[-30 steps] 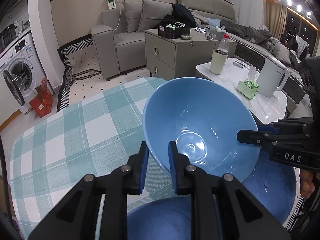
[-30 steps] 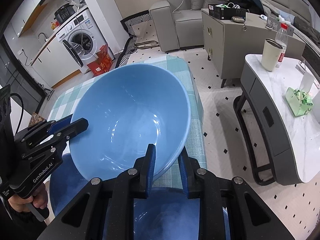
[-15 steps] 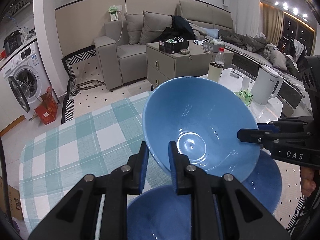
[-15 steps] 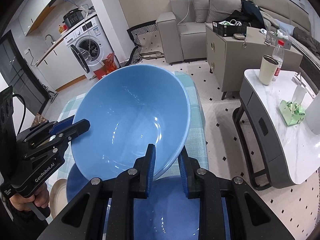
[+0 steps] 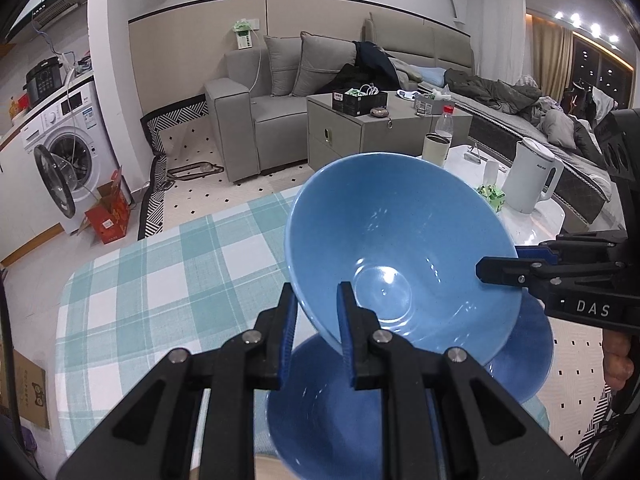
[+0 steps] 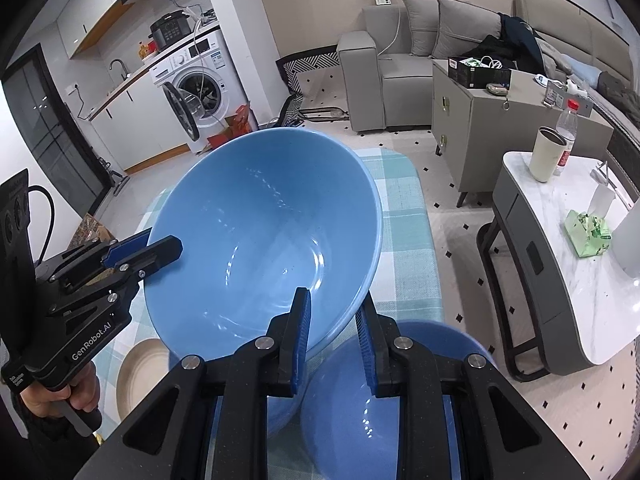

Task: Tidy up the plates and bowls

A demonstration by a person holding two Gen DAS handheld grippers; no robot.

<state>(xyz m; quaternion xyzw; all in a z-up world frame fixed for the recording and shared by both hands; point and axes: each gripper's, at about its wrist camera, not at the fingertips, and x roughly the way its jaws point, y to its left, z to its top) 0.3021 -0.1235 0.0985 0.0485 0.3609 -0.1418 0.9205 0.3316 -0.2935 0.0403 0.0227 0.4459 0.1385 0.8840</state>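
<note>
1. The light blue bowl is off the table, carried between the two grippers above the checked tablecloth. It tilts, its open mouth turned up and toward both cameras.

2. The left gripper is clamped on the bowl's near-left rim, one pad inside the wall and one outside. The right gripper pinches the opposite rim the same way. In the left wrist view it comes in from the right edge, its tips on the bowl's right rim.

3. Below the lifted bowl lie two darker blue dishes, one overlapping the other at the near edge of the table. A tan plate sits just beside them on the left gripper's side.

4. The relation that counts: the held bowl hangs above and a little beyond the blue dishes, so any stacking move is a drop down and back toward the person (my guess, since the task names no exact spot). Neither hand is nearer; both share the load across the bowl's width.

5. Both grippers point steeply down and forward, roughly facing each other across the bowl. The right hand shows only as fingers on its handle
</note>
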